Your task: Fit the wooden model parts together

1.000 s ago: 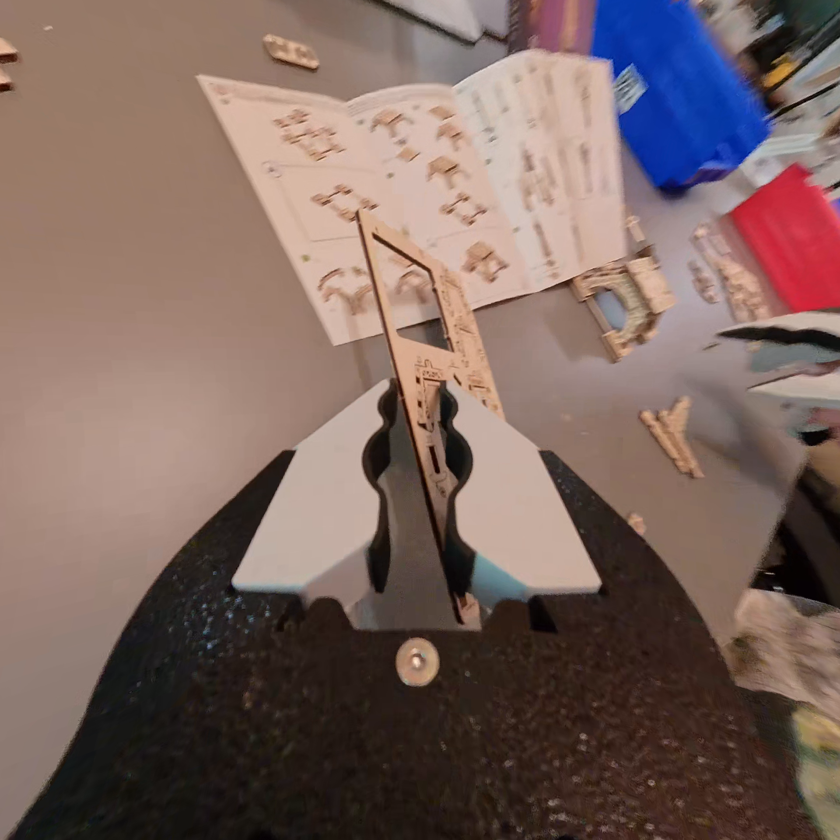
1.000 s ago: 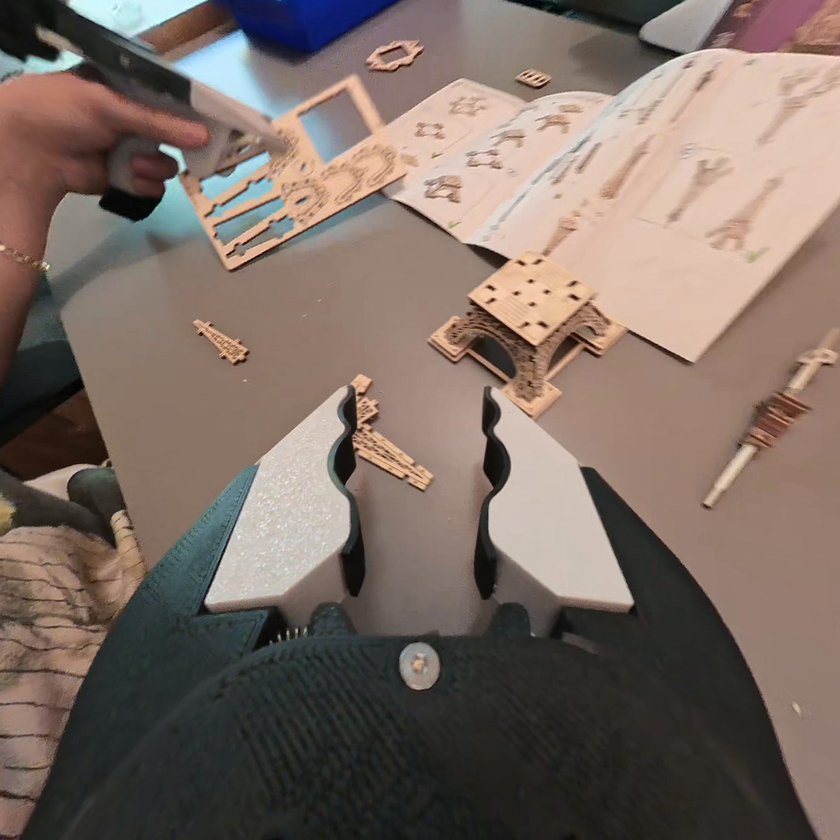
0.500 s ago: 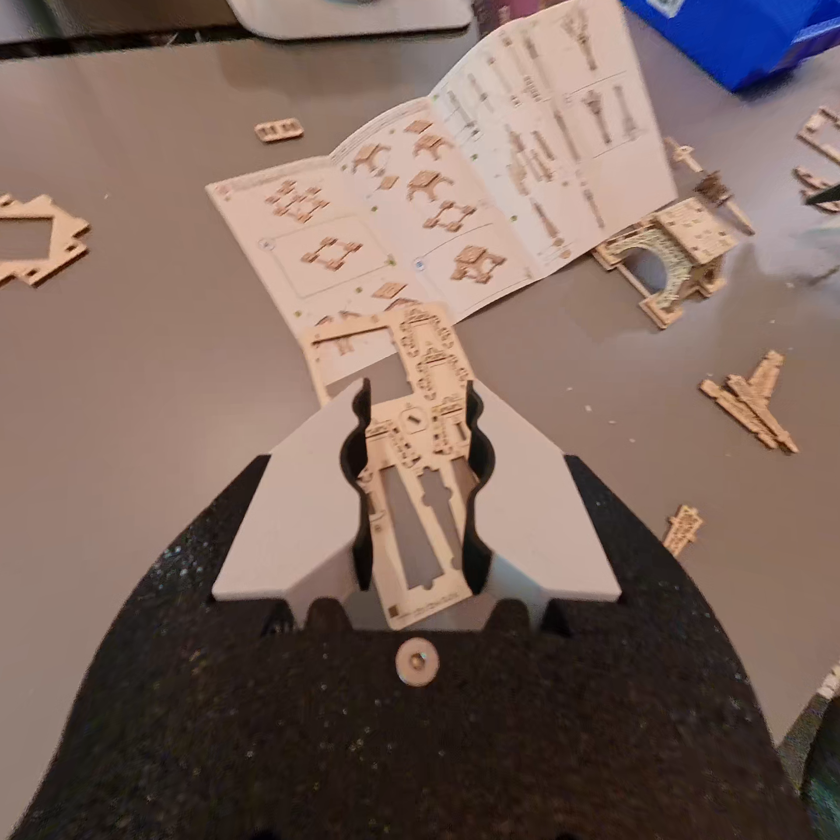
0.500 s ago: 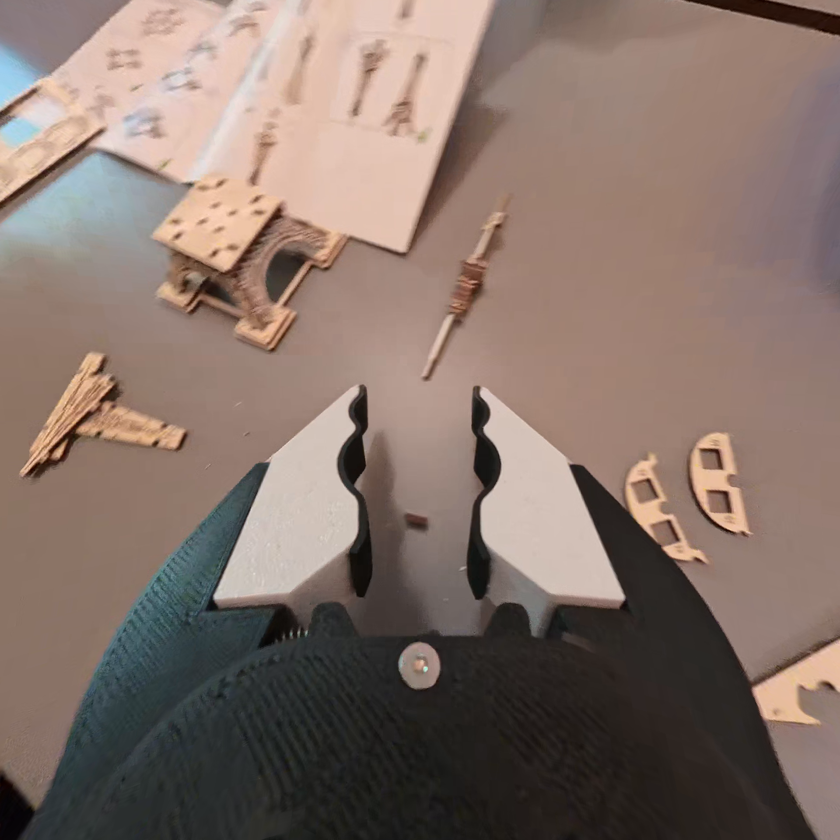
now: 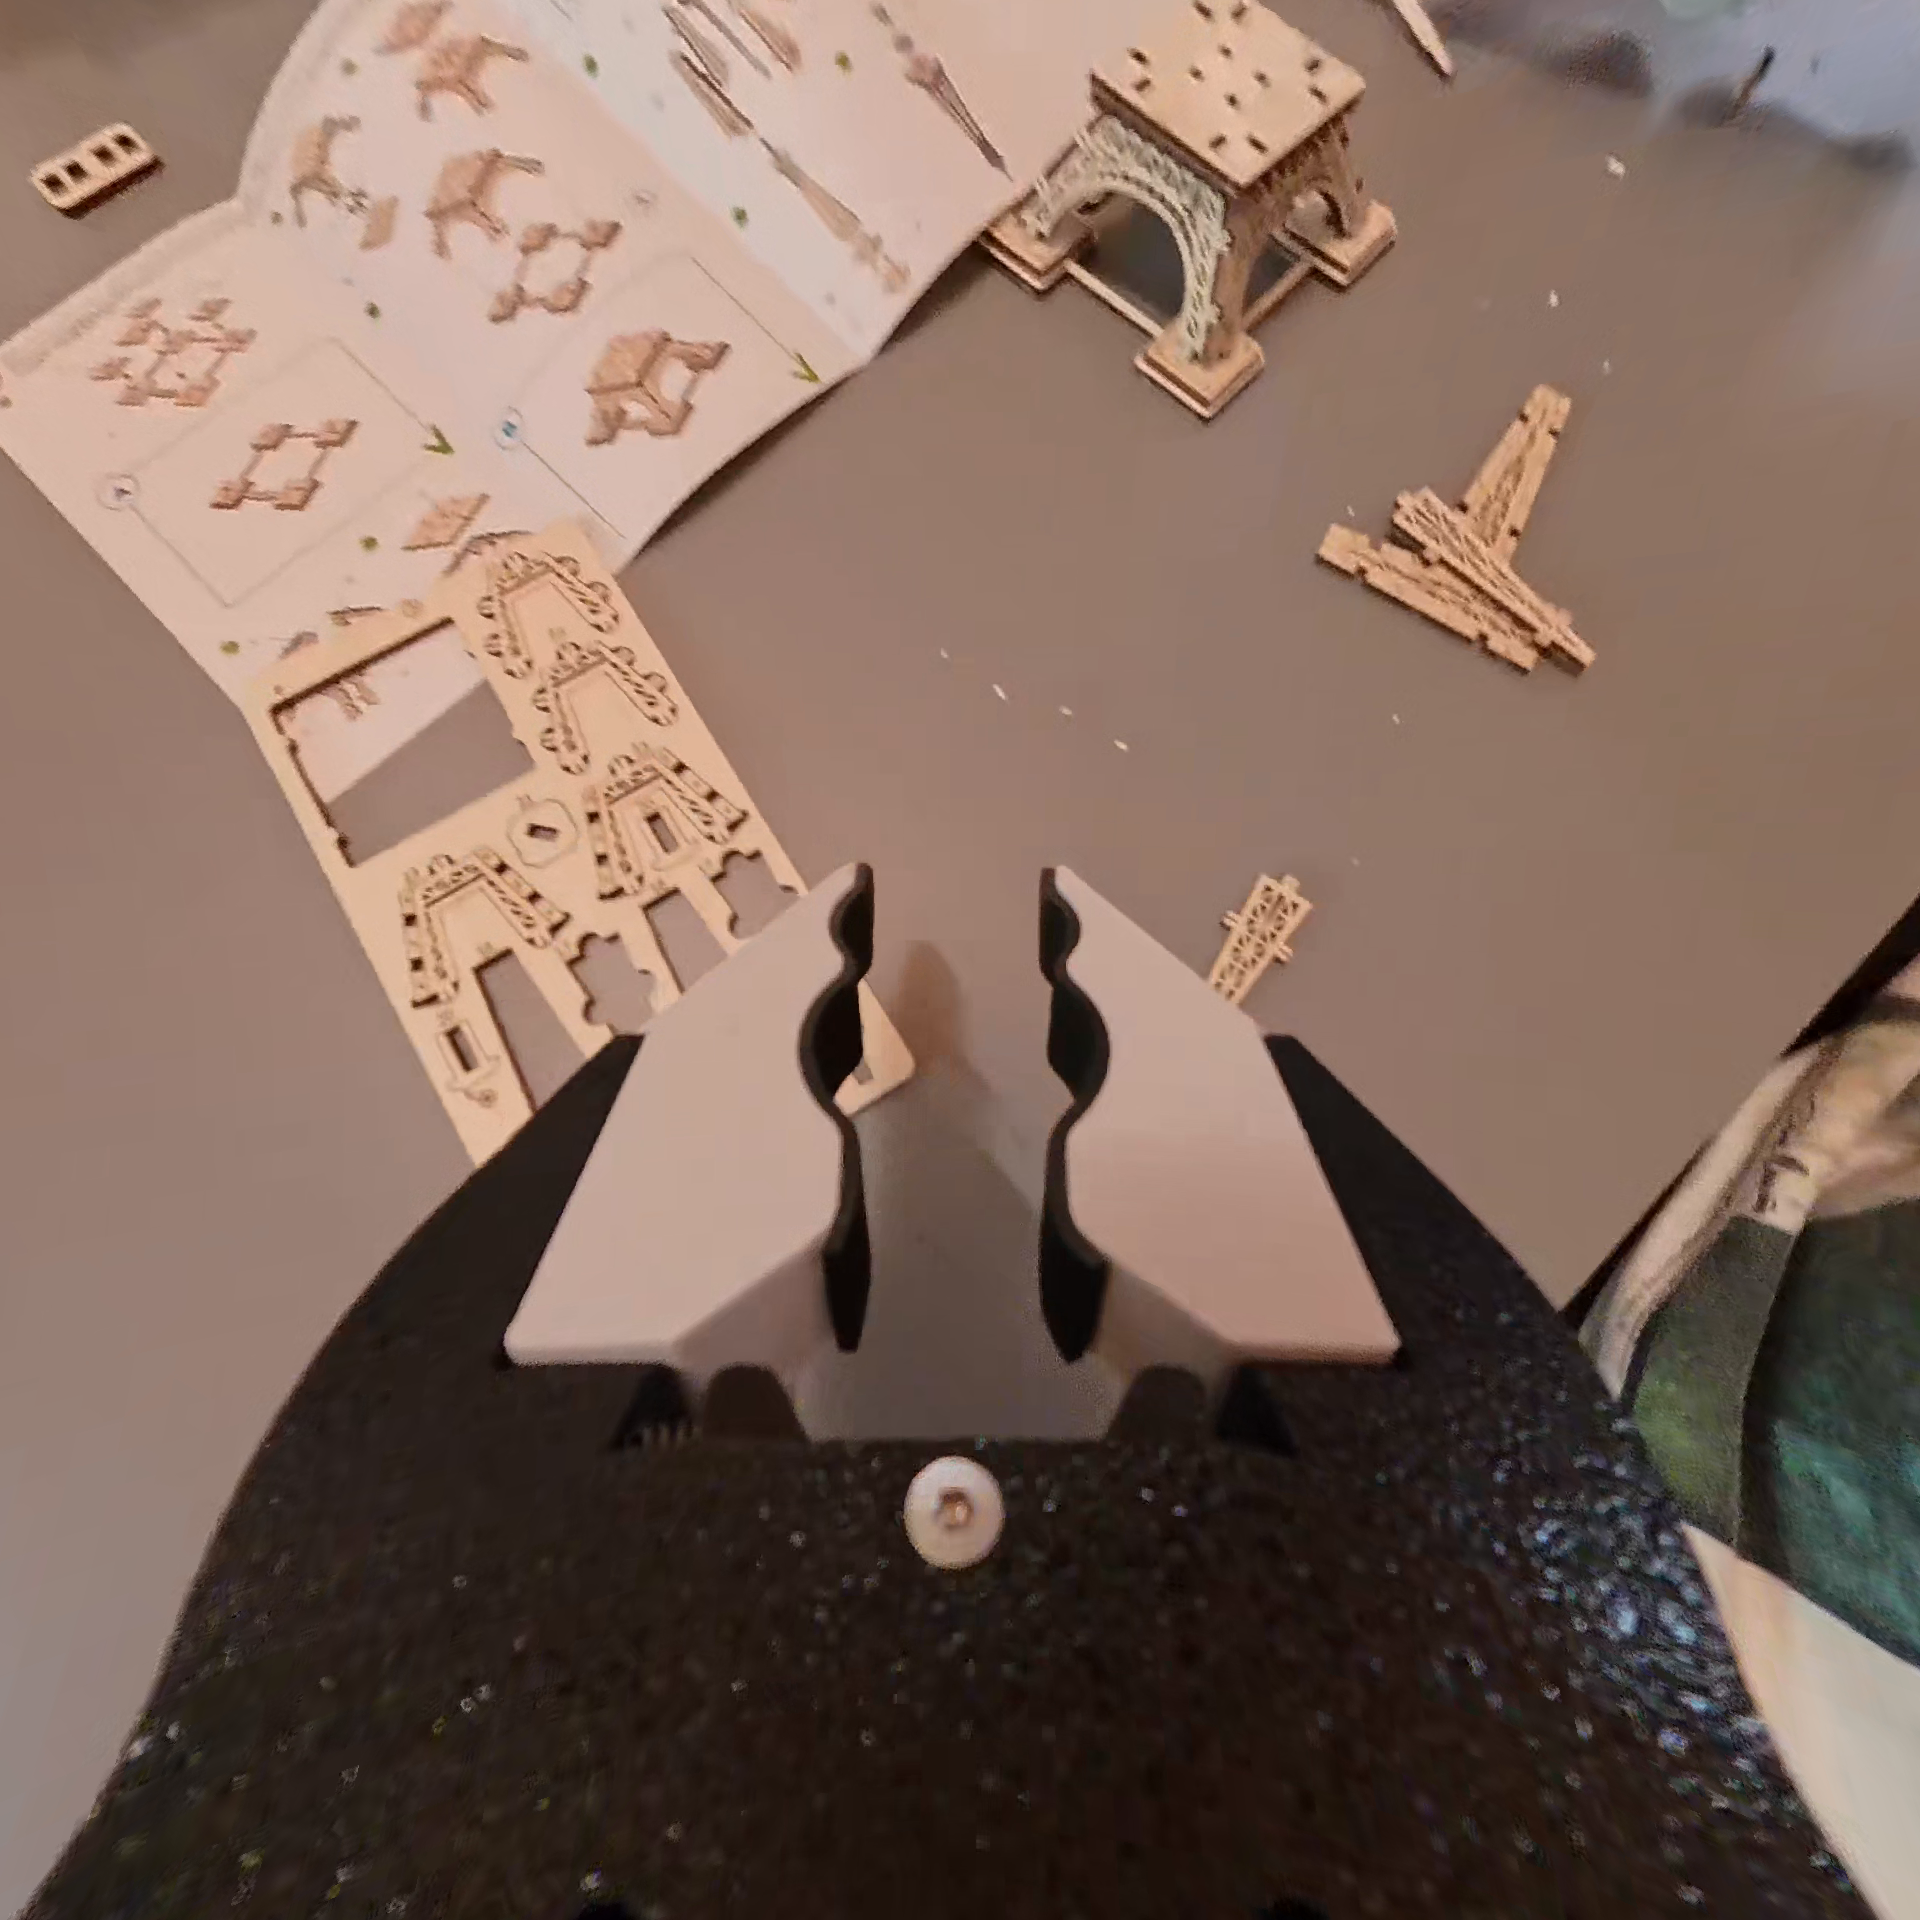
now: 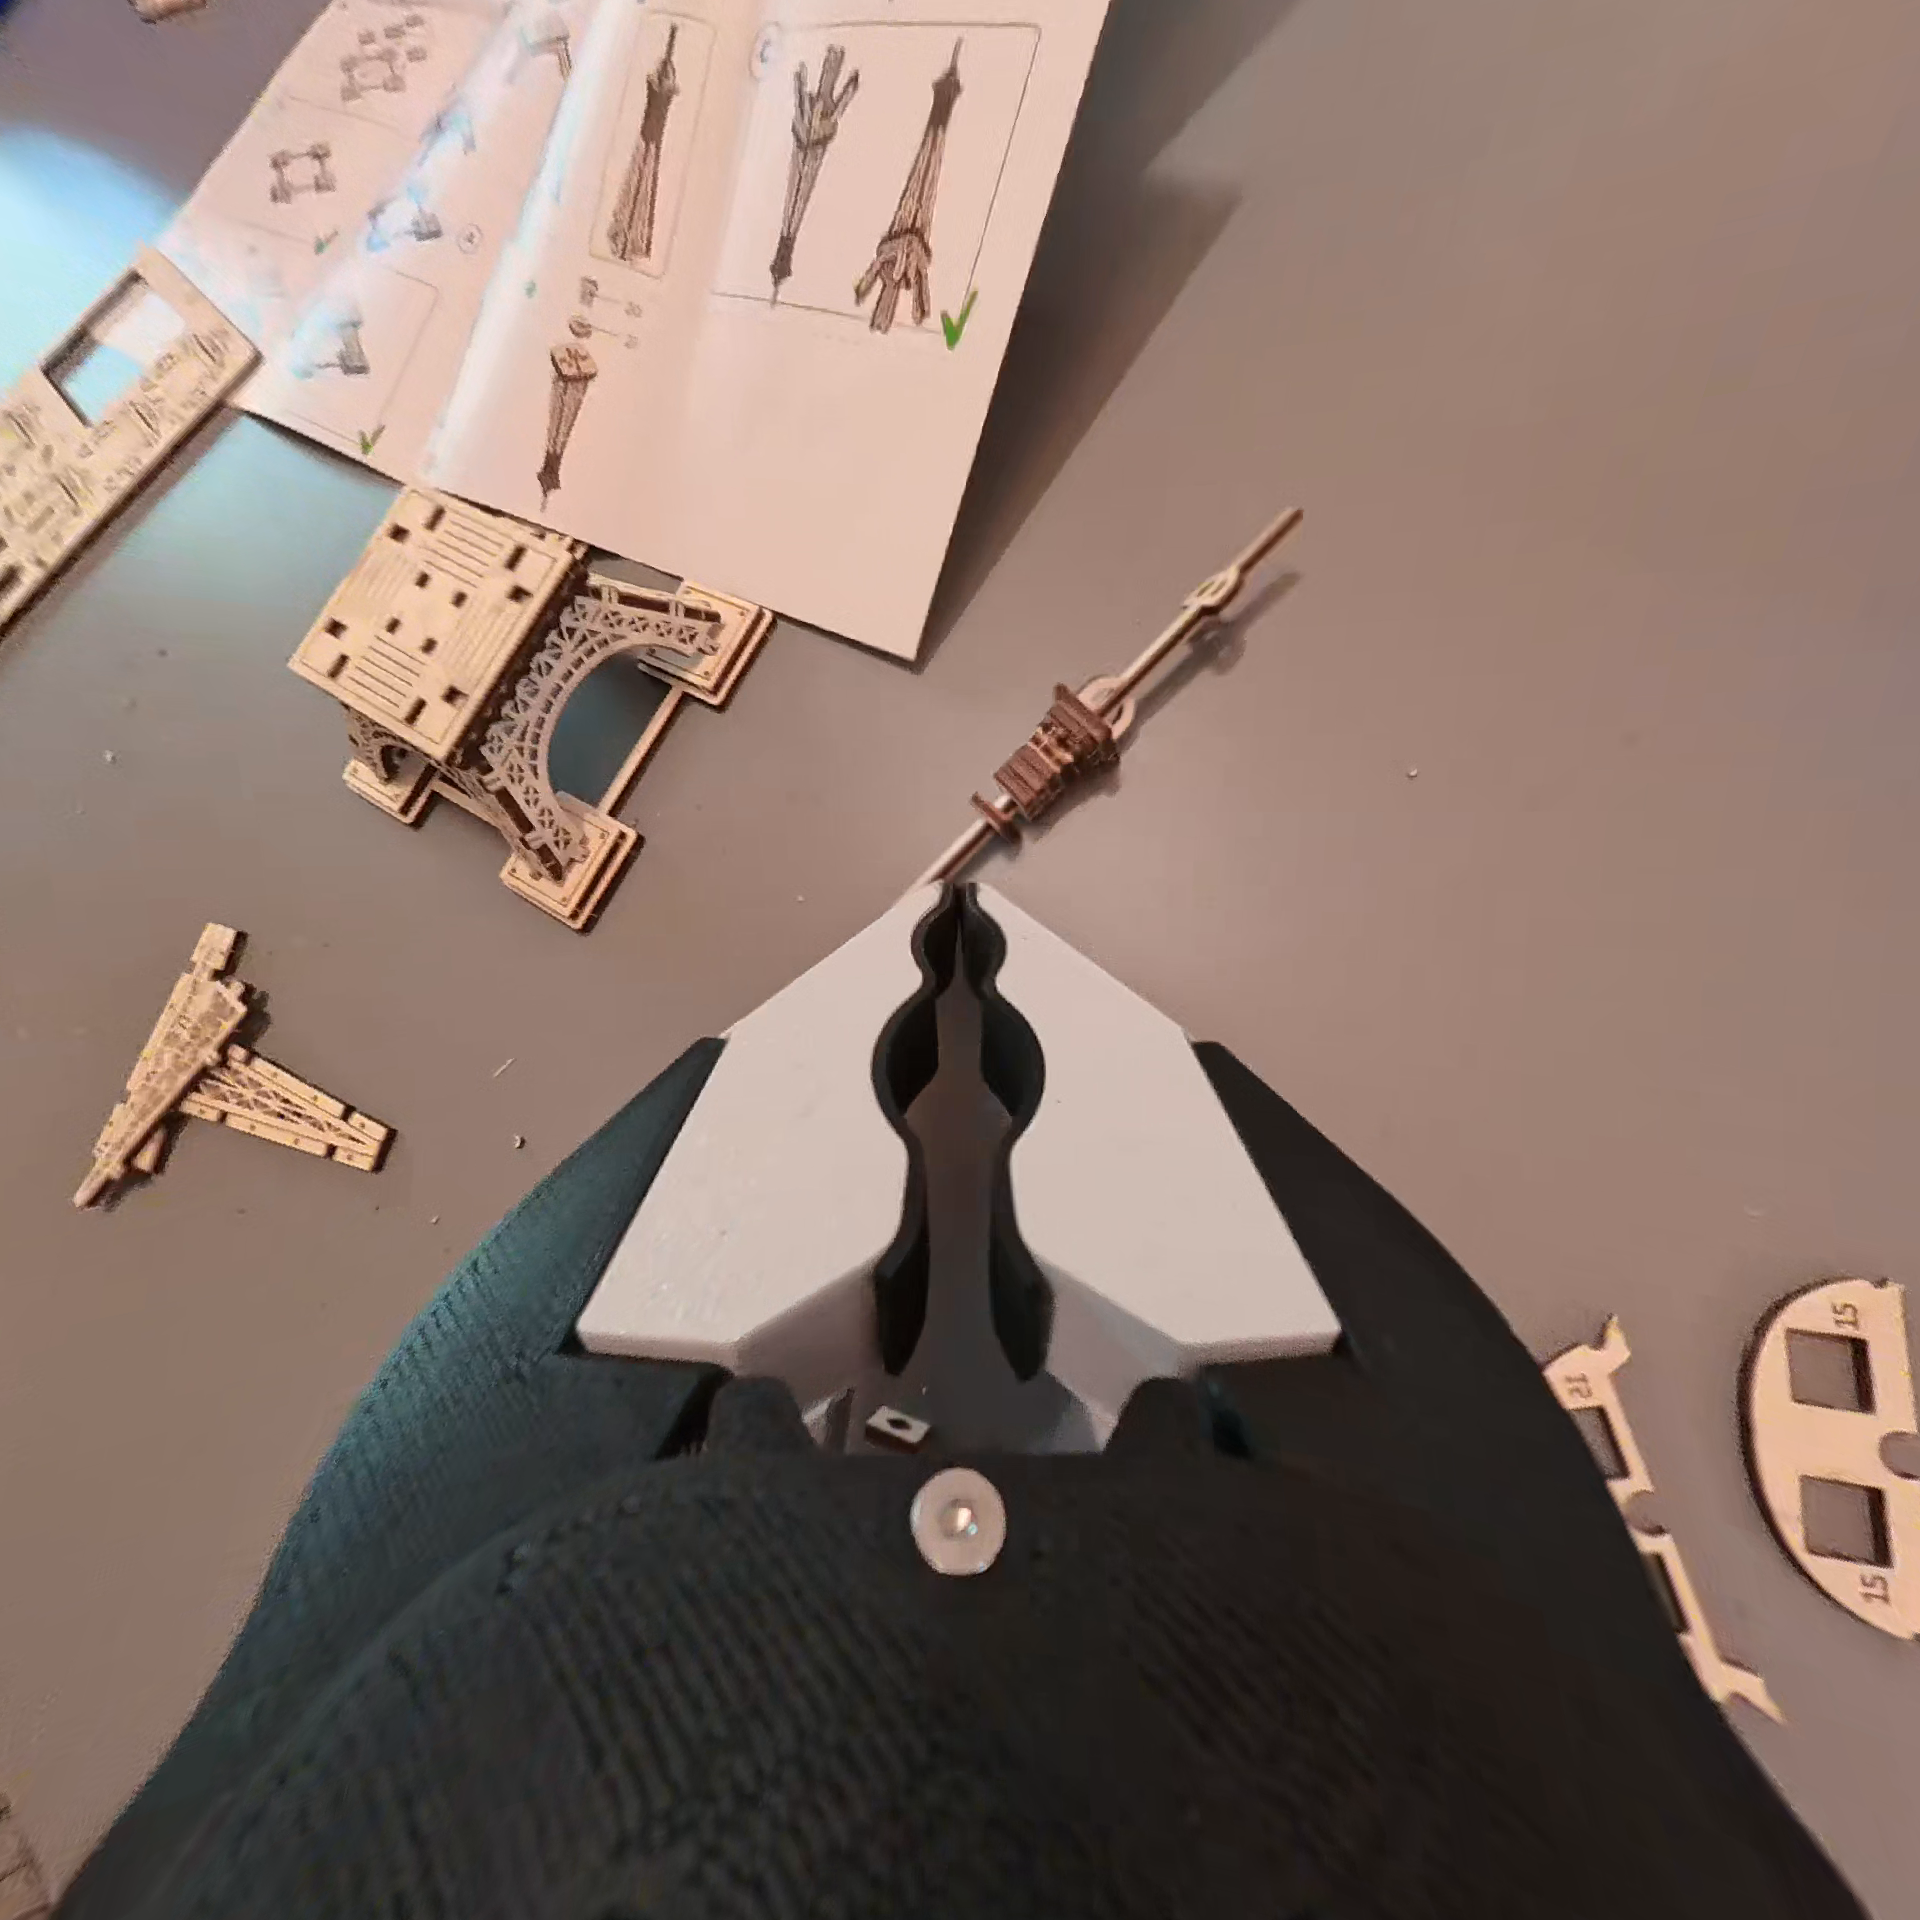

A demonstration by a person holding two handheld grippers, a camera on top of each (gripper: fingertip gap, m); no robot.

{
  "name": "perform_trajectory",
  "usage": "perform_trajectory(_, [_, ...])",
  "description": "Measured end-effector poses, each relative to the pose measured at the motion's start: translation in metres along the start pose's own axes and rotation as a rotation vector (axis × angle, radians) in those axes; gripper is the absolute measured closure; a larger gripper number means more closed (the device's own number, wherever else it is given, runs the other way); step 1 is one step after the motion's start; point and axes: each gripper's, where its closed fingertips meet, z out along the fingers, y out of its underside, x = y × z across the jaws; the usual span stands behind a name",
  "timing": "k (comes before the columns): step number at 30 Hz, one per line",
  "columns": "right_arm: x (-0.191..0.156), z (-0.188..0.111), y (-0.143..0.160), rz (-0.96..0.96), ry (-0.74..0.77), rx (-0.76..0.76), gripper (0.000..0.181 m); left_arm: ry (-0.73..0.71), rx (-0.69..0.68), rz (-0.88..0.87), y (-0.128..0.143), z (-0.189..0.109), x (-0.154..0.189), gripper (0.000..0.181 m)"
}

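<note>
The arched tower base stands assembled at ten o'clock from the right gripper, its slotted top bare; the spire rod lies just past the fingertips at one o'clock, and the lattice pieces lie loose, so most fitting seems left. The right gripper's tips are pressed together at the rod's near end; whether they pinch it I cannot tell. The left gripper stands apart and empty, the part sheet flat at ten o'clock.

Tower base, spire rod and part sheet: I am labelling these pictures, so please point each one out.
tower base (image 6: 442,634): right wrist view, on its flat slotted top.
spire rod (image 6: 1060,748): right wrist view, on the dark stacked discs.
part sheet (image 5: 561,748): left wrist view, on an arch-shaped cutout.
</note>
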Motion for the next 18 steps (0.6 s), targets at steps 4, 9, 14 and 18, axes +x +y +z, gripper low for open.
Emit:
perform_trajectory(4, [0.001,0.001,0.005,-0.074,0.041,-0.031,0.181,0.060,-0.016,0.049,-0.003,0.007,0.026,0.153])
perform_trajectory(9, [-0.009,-0.008,-0.007,0.061,0.020,0.088,0.157,0.118,-0.023,0.162,-0.023,0.026,0.053,0.154])
perform_trajectory(14, [-0.010,0.003,-0.001,0.037,0.098,0.020,0.155,0.172,0.013,0.233,-0.050,0.047,0.077,0.154])
perform_trajectory(18, [-0.005,0.010,-0.003,0.004,0.163,-0.024,0.170,0.192,0.051,0.267,-0.067,0.056,0.091,0.155])
